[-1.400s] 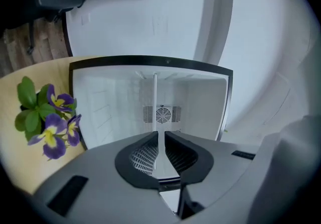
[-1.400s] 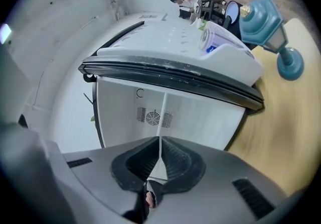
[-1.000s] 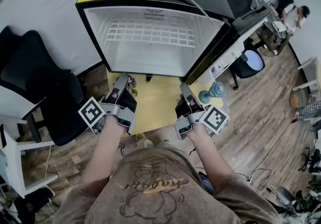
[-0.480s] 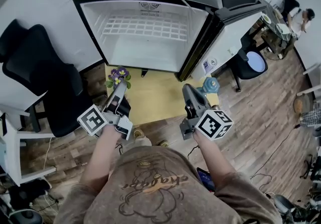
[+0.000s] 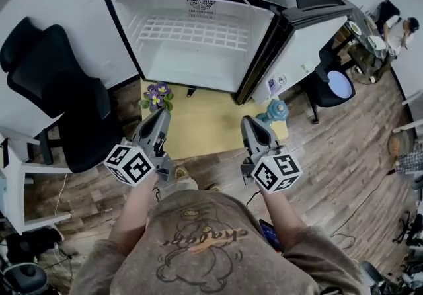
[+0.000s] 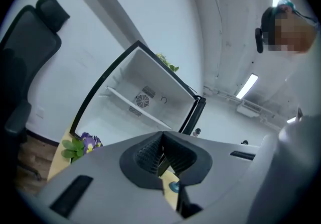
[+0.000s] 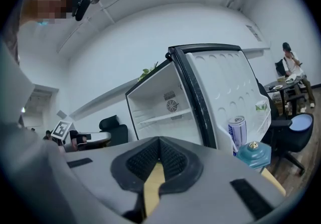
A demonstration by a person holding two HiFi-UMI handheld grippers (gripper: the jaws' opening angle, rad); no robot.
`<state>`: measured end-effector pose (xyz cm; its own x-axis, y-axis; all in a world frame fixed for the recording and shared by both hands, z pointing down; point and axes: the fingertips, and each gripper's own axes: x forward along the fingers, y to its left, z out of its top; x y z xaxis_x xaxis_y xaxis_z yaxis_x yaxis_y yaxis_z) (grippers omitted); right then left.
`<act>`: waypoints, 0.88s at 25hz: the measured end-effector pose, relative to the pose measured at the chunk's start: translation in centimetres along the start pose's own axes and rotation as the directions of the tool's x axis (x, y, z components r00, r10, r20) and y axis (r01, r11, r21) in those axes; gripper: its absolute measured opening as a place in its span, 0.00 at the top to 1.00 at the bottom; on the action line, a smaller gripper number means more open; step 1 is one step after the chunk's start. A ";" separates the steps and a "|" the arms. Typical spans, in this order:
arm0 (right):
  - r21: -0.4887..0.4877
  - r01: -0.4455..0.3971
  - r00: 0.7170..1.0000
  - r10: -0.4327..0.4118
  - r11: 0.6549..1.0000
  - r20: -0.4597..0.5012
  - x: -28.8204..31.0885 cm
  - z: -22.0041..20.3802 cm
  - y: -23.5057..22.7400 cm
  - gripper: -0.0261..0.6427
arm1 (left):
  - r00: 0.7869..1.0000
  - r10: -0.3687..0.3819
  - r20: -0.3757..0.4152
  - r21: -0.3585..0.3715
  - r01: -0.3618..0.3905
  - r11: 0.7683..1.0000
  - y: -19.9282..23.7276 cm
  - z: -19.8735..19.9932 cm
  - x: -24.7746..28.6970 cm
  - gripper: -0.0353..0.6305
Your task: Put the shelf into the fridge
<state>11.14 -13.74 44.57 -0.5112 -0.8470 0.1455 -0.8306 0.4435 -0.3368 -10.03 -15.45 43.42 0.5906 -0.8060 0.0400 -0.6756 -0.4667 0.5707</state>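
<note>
The black fridge (image 5: 125,29) stands open ahead of me, its door (image 5: 301,55) swung out to the right. The white wire shelf (image 5: 188,32) lies level inside, set on the side rails high in the white compartment. The left gripper view shows the shelf (image 6: 131,106) as a thin line, and it shows again in the right gripper view (image 7: 165,116). My left gripper (image 5: 161,116) and right gripper (image 5: 249,123) hover over the yellow mat (image 5: 205,131), well short of the fridge. Both are shut with nothing between the pads.
A black office chair (image 5: 56,88) stands at the left next to a white table (image 5: 13,181). A pot of purple flowers (image 5: 155,96) and a teal jar (image 5: 276,112) sit on the mat's corners. The door holds a can (image 7: 235,130). A blue chair (image 5: 332,82) and a seated person (image 5: 402,29) are at the right.
Both grippers have rolled about their own axes, so the marker cubes now face up at me. They have also drawn back a little from the fridge.
</note>
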 end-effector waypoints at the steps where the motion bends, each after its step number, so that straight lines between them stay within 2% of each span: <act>1: -0.016 0.001 1.000 -0.001 1.000 0.000 0.0 -0.1 0.1 0.96 | 1.000 0.002 -0.002 0.039 -0.002 0.999 -0.2 -0.2 -0.1 0.90; 6: -0.088 0.013 1.000 -0.013 0.996 -0.005 0.2 -0.7 0.3 0.96 | 0.999 0.038 -0.003 0.203 -0.036 0.978 0.1 -0.7 -0.5 0.90; 9: -0.136 0.025 1.000 -0.026 0.990 -0.009 0.6 -1.2 0.4 0.96 | 0.998 0.066 0.001 0.288 -0.064 0.956 0.6 -0.9 -0.8 0.90; 14: -0.161 0.042 0.999 -0.046 0.986 -0.020 1.1 -2.1 0.3 0.96 | 0.996 0.087 0.006 0.411 -0.082 0.908 0.7 -0.9 -0.8 0.90; 17: -0.168 0.044 0.999 -0.048 0.985 -0.022 1.4 -2.5 0.5 0.96 | 0.995 0.097 0.017 0.443 -0.095 0.891 0.8 -0.7 -0.8 0.90; 22: -0.178 0.046 0.999 -0.050 0.983 -0.018 1.7 -2.4 0.7 0.96 | 0.995 0.104 0.004 0.445 -0.095 0.890 1.0 -1.0 -1.1 0.90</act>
<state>9.14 -14.16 46.78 -0.4729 -0.8628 0.1791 -0.8793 0.4490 -0.1588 -10.90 -14.64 44.72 0.5153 -0.8517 0.0954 -0.8541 -0.5011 0.1394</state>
